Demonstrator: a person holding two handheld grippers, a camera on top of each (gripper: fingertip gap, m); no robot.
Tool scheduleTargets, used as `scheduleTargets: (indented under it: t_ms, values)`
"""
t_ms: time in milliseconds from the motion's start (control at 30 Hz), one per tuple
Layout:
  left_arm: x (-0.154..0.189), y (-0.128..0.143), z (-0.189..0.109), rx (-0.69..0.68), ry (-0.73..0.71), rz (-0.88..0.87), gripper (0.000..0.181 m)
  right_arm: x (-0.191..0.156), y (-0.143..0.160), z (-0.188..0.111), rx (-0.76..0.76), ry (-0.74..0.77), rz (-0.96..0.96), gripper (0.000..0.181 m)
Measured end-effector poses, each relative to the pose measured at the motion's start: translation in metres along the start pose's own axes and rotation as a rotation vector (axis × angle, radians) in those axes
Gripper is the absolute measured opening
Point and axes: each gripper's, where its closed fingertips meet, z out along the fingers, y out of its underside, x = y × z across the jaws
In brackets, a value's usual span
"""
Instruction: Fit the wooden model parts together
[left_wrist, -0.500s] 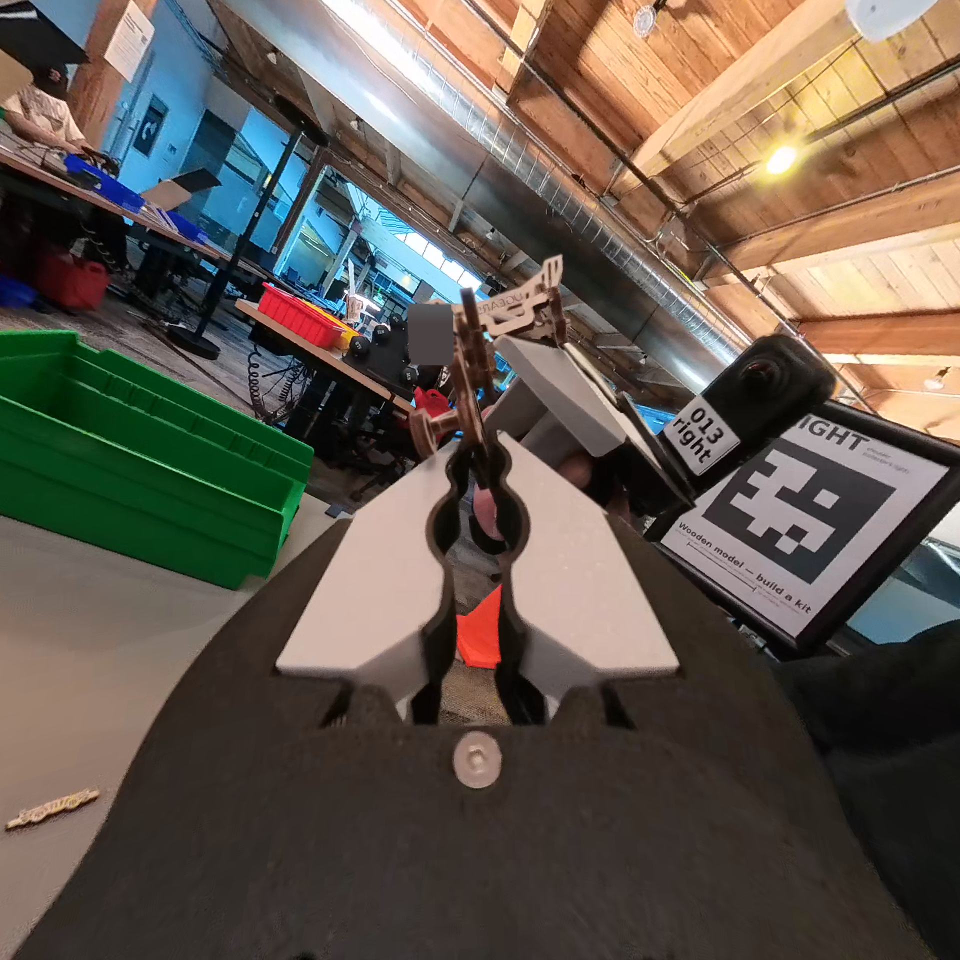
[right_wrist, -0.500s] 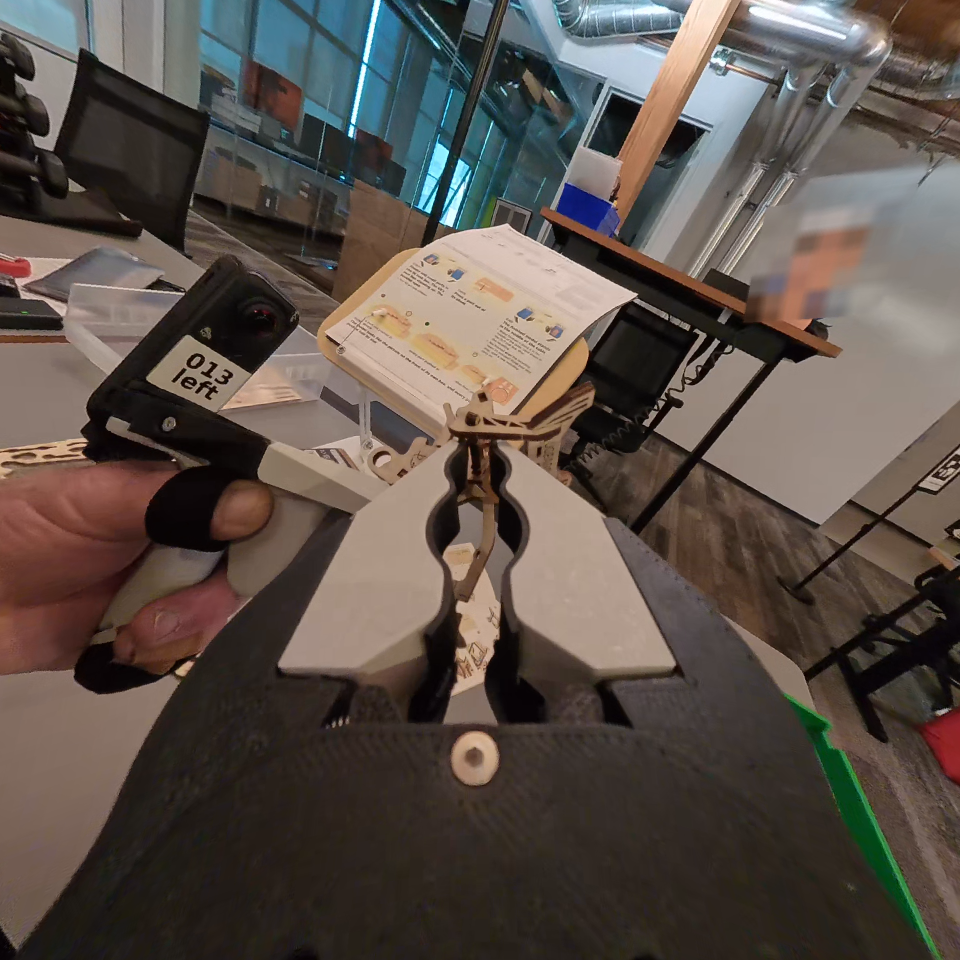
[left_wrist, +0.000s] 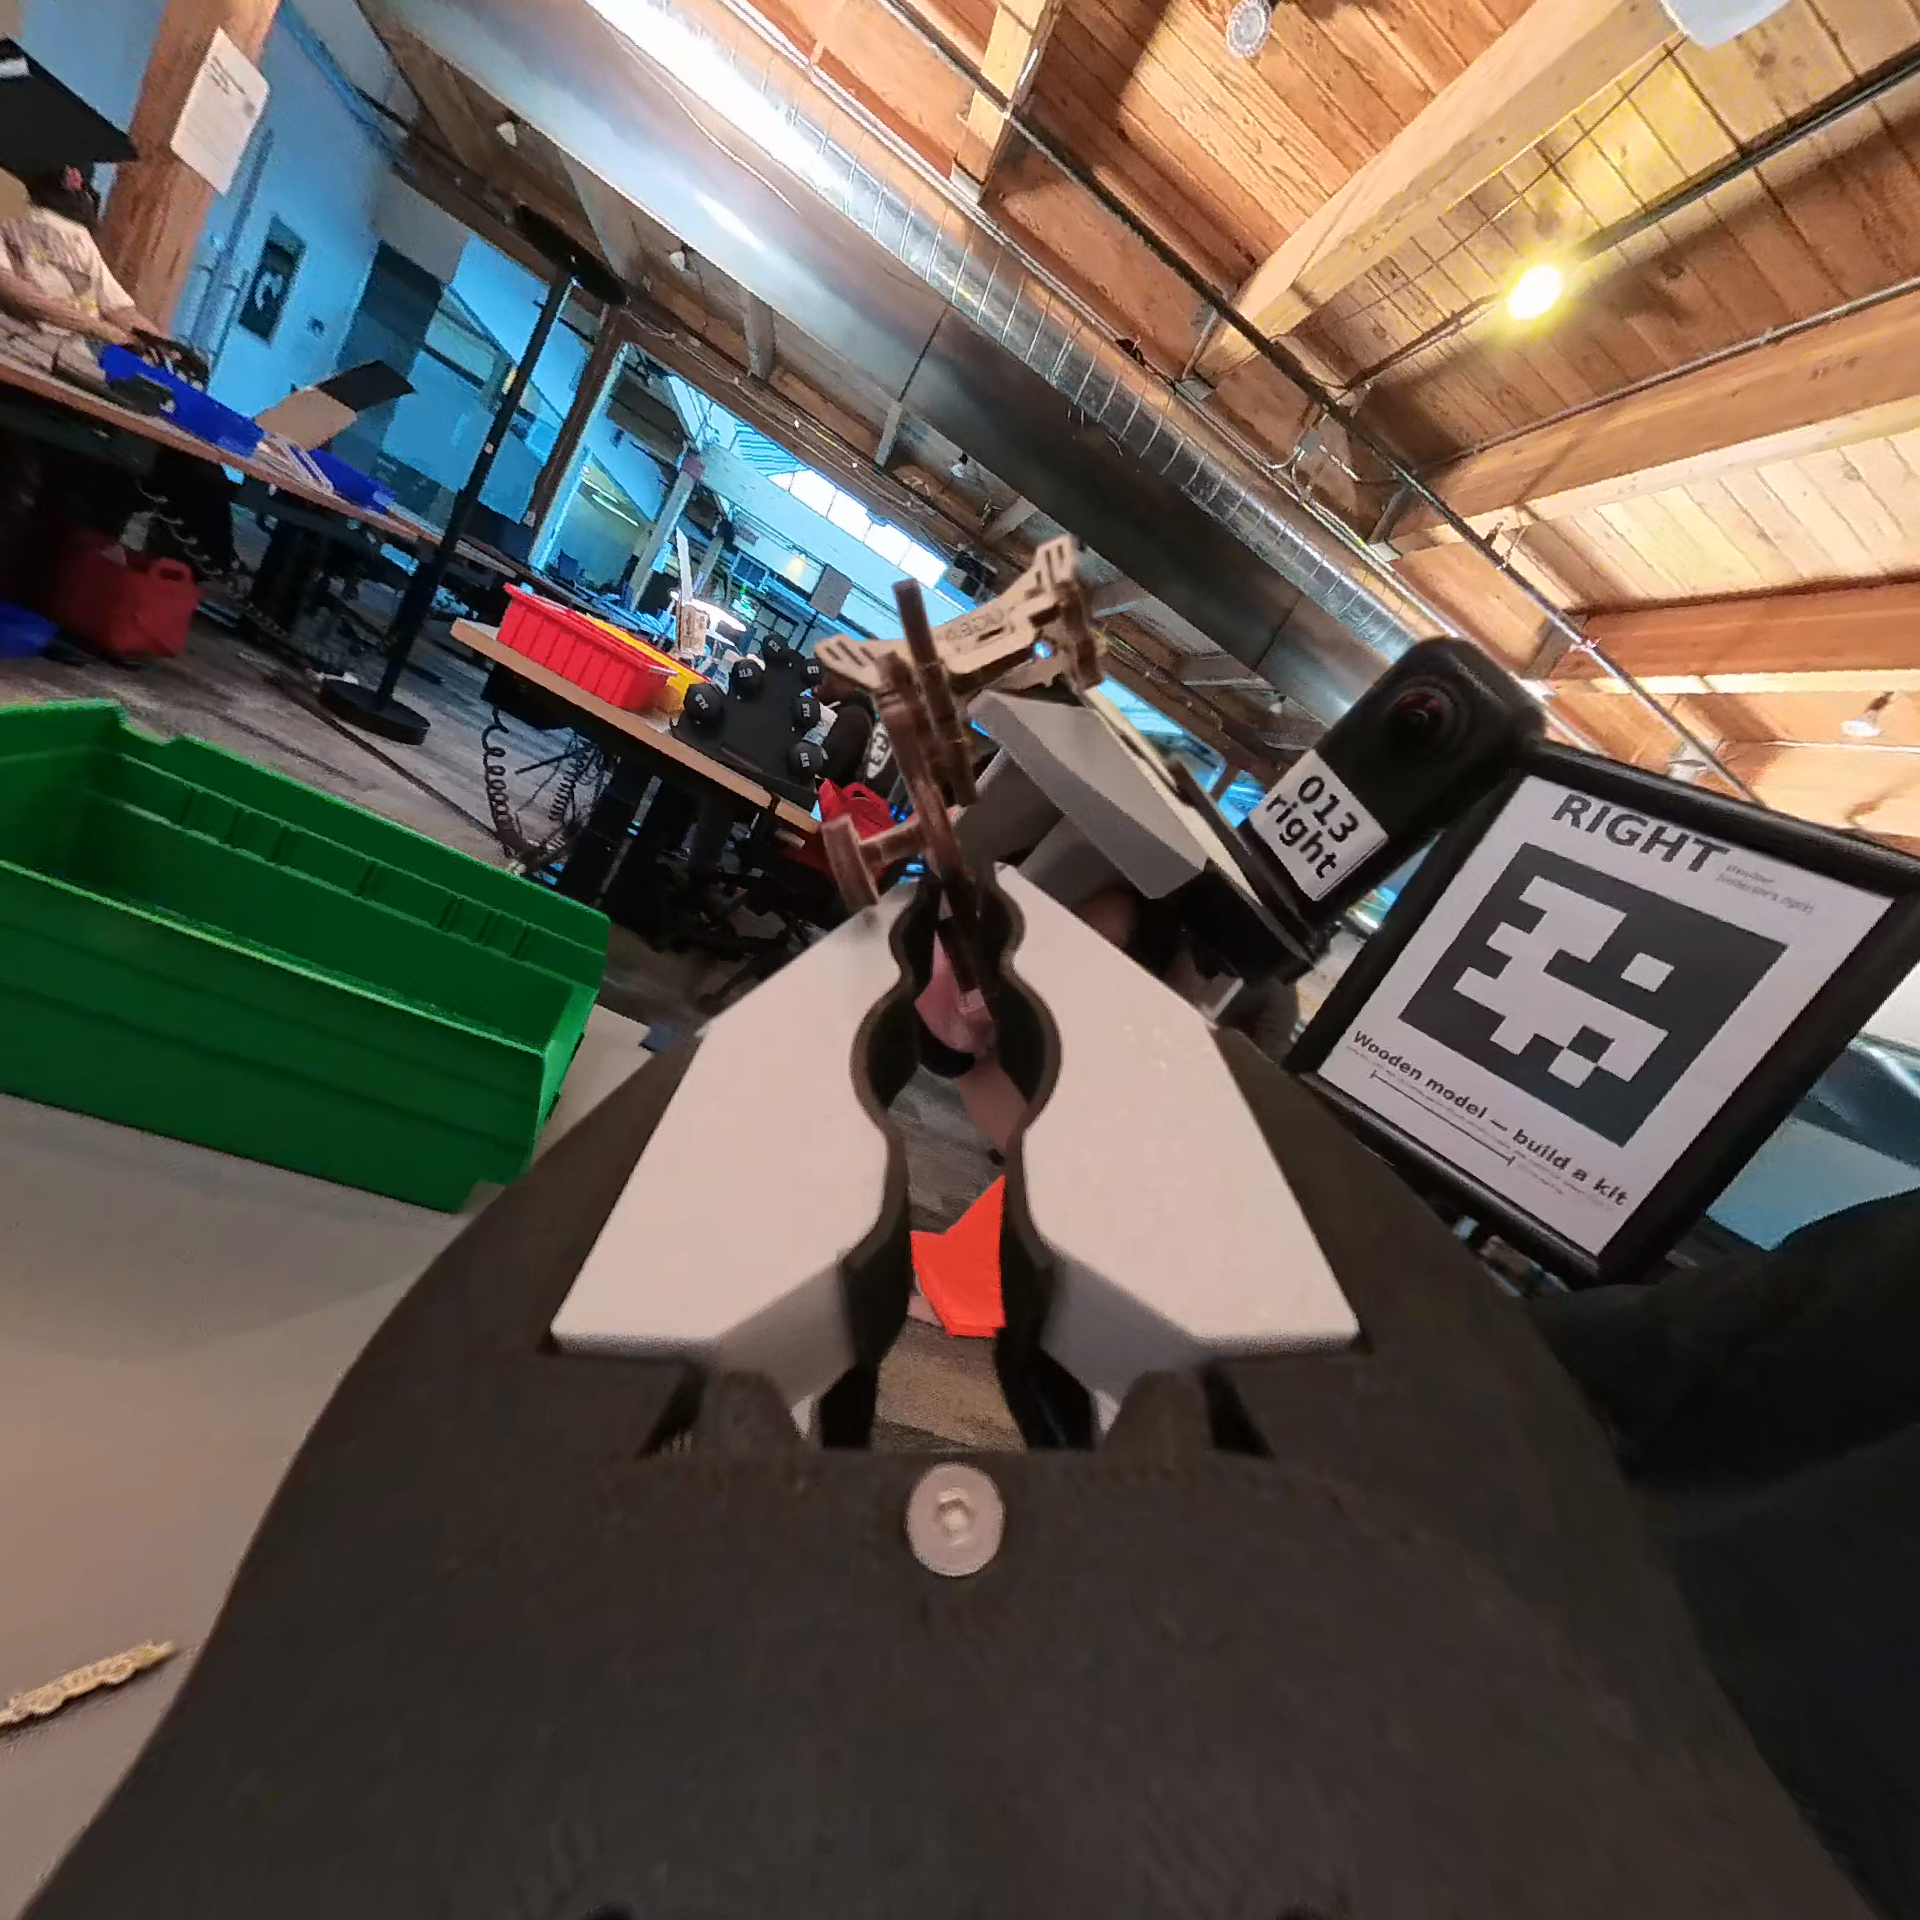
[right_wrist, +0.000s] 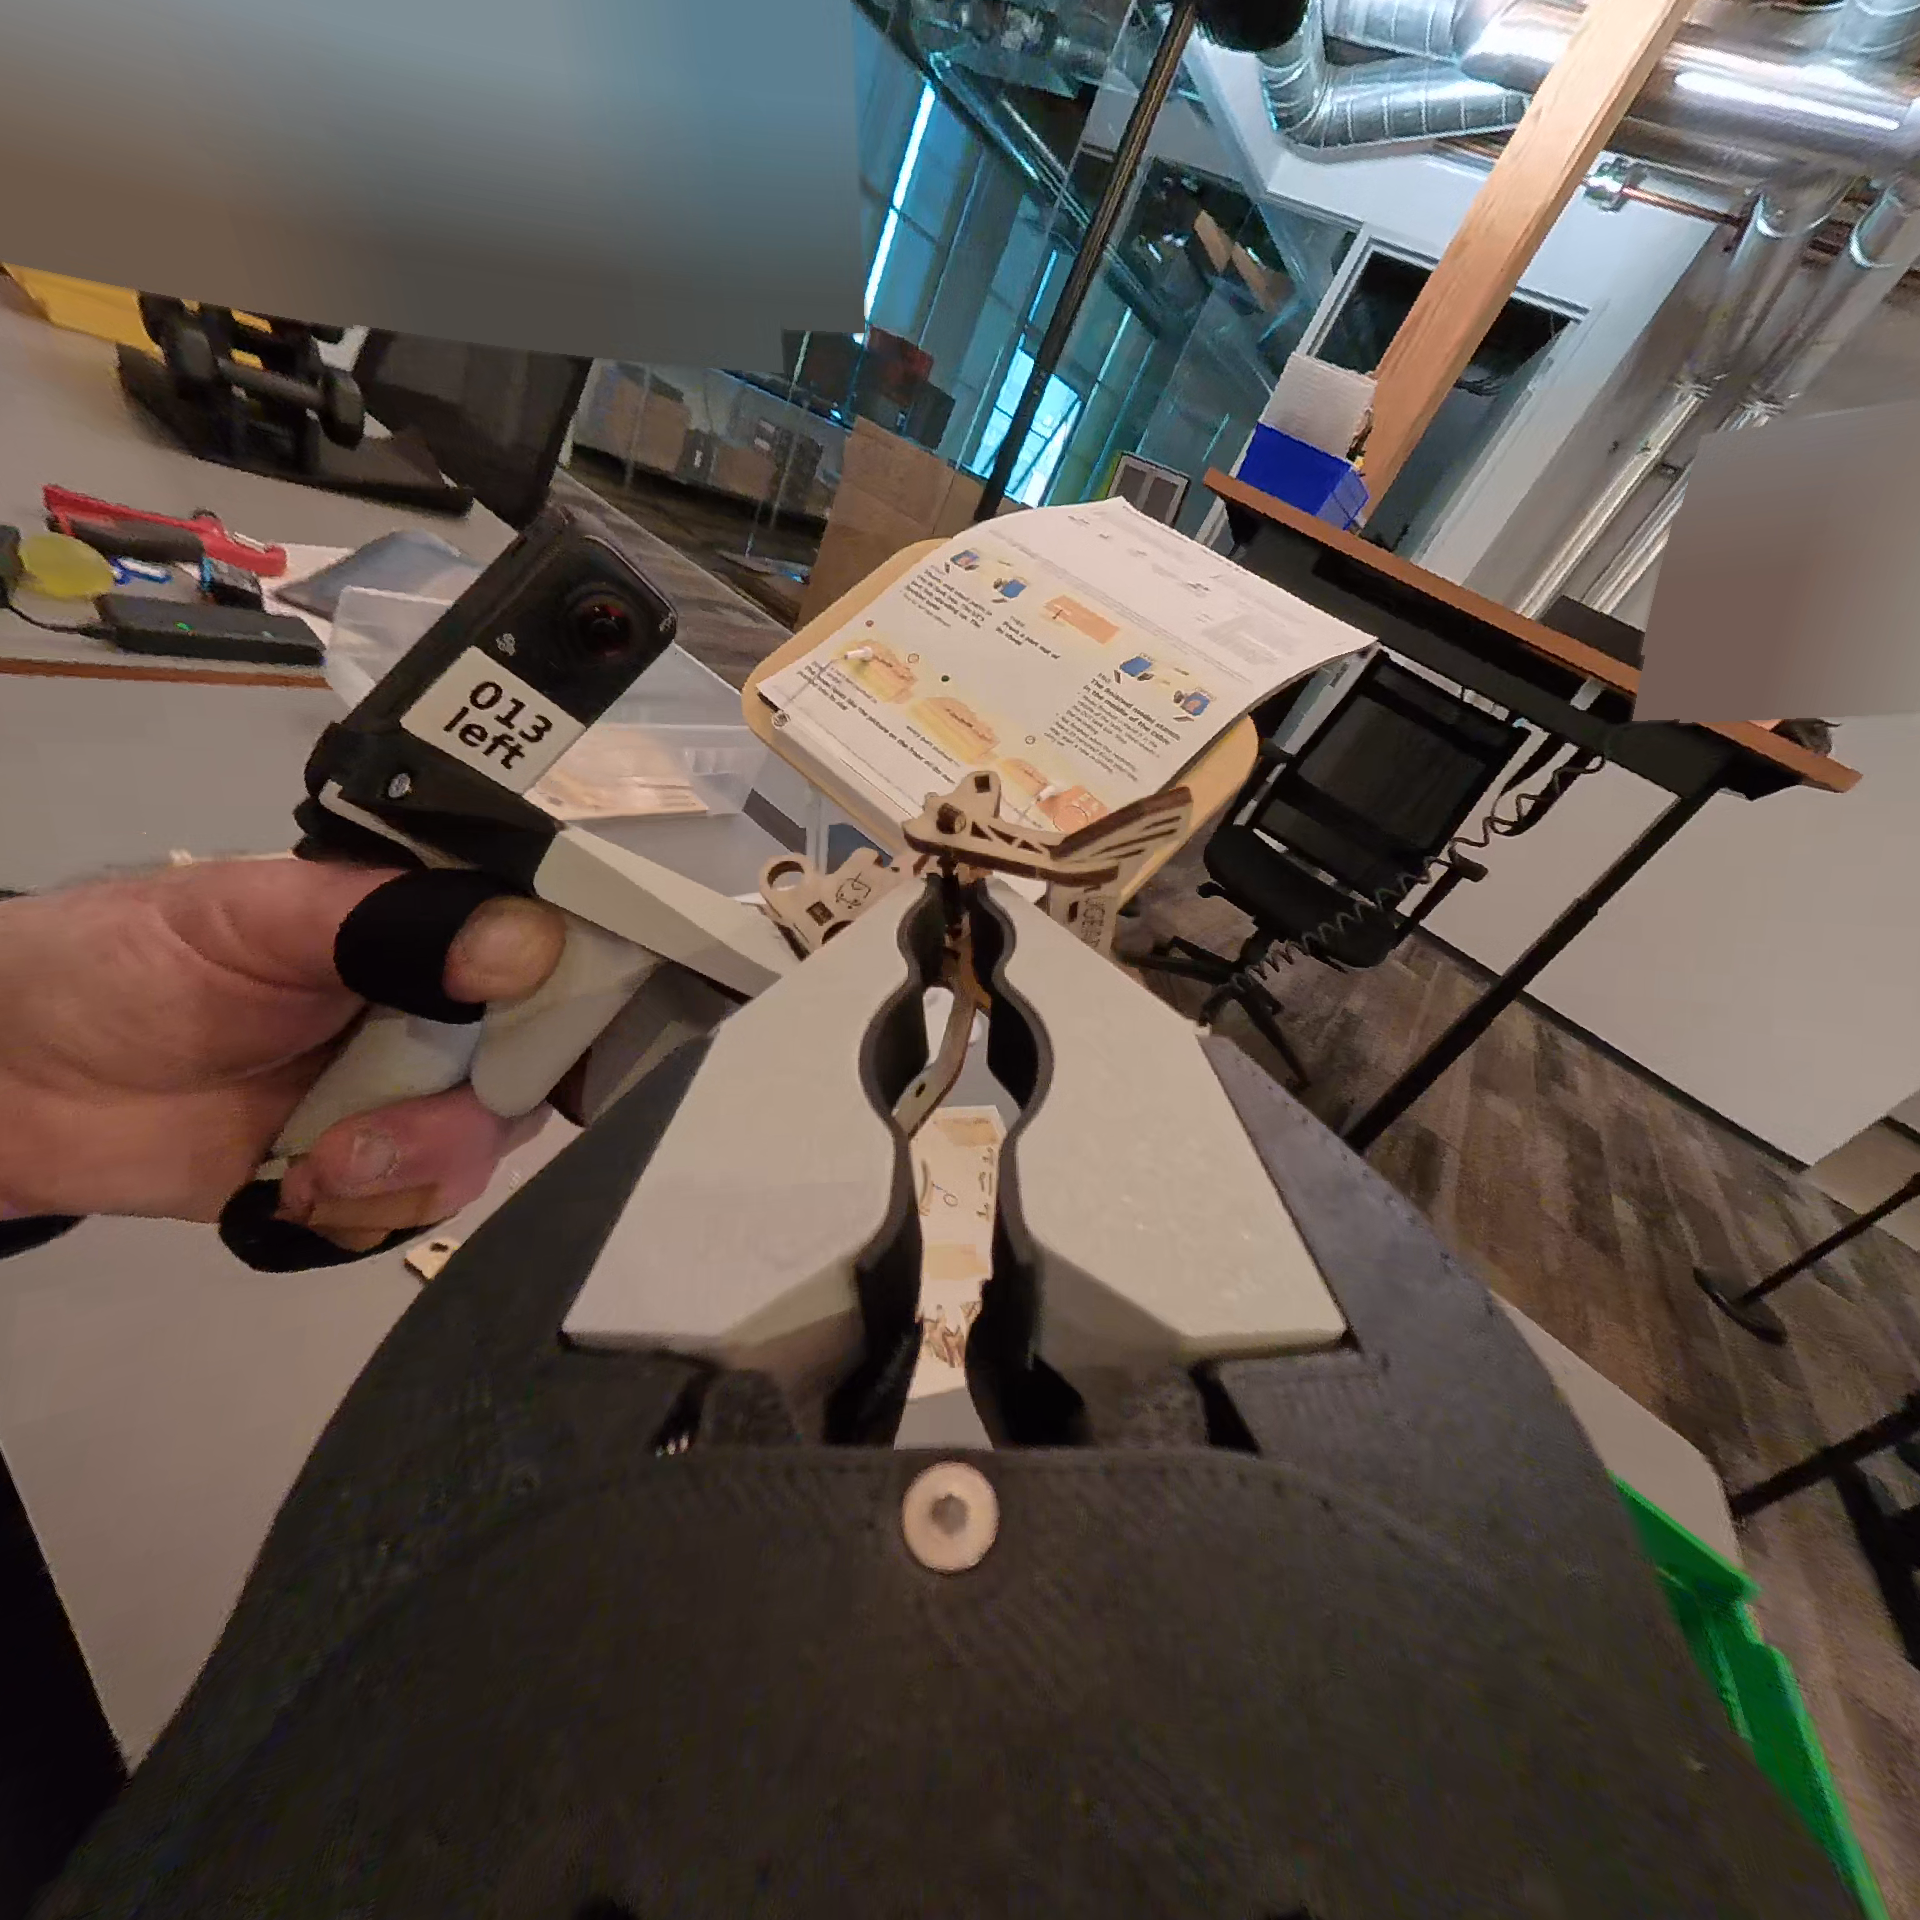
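Left gripper (left_wrist: 951, 894) clamped on dark wooden part (left_wrist: 928, 727), held upright in the air above grey table (left_wrist: 208, 1299). Right gripper (right_wrist: 951, 888) clamped on light wooden model piece (right_wrist: 1023, 836), its thin strip running down between the jaws. The two pieces meet at the tips. A hand (right_wrist: 197, 1039) grips the left tool. Behind: green bin (left_wrist: 260, 935), instruction sheet (right_wrist: 1049, 644), framed marker sign (left_wrist: 1600, 1018).

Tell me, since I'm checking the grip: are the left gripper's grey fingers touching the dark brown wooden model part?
Touching. The left wrist view shows the left gripper shut on the dark brown wooden model part, its fingertips pinching the part's lower end with no gap.
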Motion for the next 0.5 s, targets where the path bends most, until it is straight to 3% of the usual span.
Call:
scheduleTargets:
  t_ms: [67, 200, 333, 500]
  values:
    - [0.002, -0.003, 0.000, 0.005, 0.008, 0.006, 0.006, 0.001, 0.000, -0.001, 0.007, -0.003, 0.018, 0.000]
    - [0.000, -0.016, -0.007, 0.057, 0.017, -0.006, 0.033, 0.002, -0.004, -0.001, 0.021, -0.009, 0.036, 0.001]
    - [-0.001, -0.022, -0.009, 0.056, 0.013, 0.009, 0.018, -0.001, -0.005, 0.003, 0.007, -0.009, 0.001, 0.001]
    - [-0.003, -0.029, -0.013, 0.079, -0.013, 0.019, 0.017, -0.002, -0.010, 0.007, 0.000, 0.016, -0.044, 0.001]
